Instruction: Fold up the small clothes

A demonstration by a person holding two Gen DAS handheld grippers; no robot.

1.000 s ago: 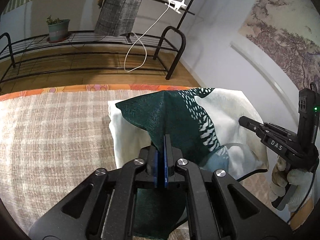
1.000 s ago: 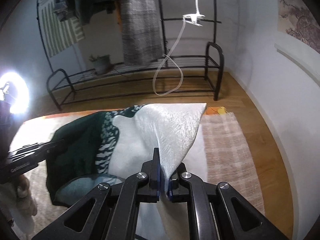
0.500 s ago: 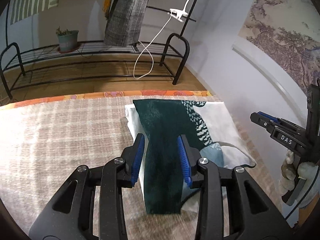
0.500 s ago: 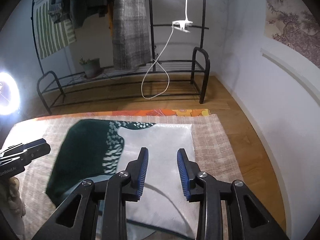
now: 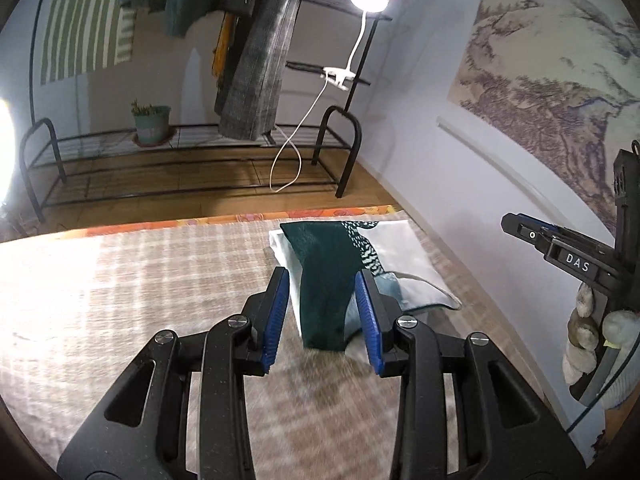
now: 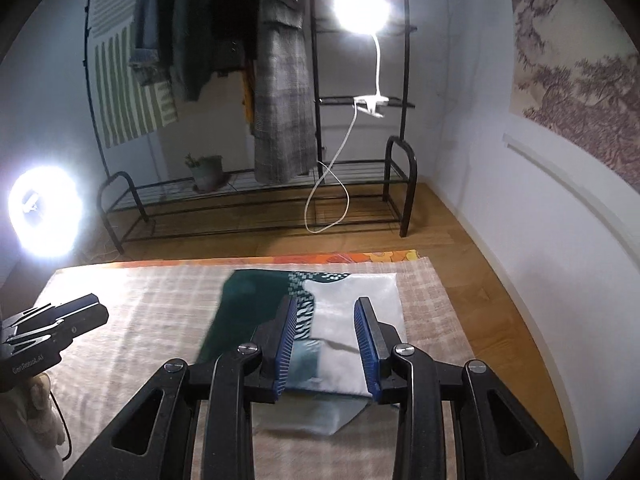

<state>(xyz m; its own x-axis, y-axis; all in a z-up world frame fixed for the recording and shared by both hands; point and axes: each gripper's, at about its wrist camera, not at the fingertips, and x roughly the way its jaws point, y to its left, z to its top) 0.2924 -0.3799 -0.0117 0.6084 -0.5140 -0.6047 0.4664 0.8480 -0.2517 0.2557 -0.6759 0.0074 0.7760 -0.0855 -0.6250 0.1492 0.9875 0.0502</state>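
Observation:
A small garment [image 5: 328, 276], dark green on one side and white on the other with a speckled band between, lies folded on the checked cloth; it also shows in the right wrist view [image 6: 352, 316]. My left gripper [image 5: 322, 280] is open and empty, raised above its near green end. My right gripper [image 6: 326, 308] is open and empty, raised above the white part. Each gripper shows in the other's view: the right one [image 5: 560, 248] at the right edge, the left one [image 6: 60, 320] at the left edge.
The checked cloth [image 5: 140, 280] covers the work surface, with an orange patterned edge [image 6: 360, 258] at the far side. Beyond it are a wood floor, a black clothes rack [image 6: 256, 200] with hanging clothes, a potted plant [image 5: 151, 124], a clip lamp [image 6: 360, 12] and a ring light [image 6: 44, 212].
Both grippers let go of the garment's corners and opened. The garment dropped flat in a fold on the cloth. Both grippers have since lifted and drawn back from it.

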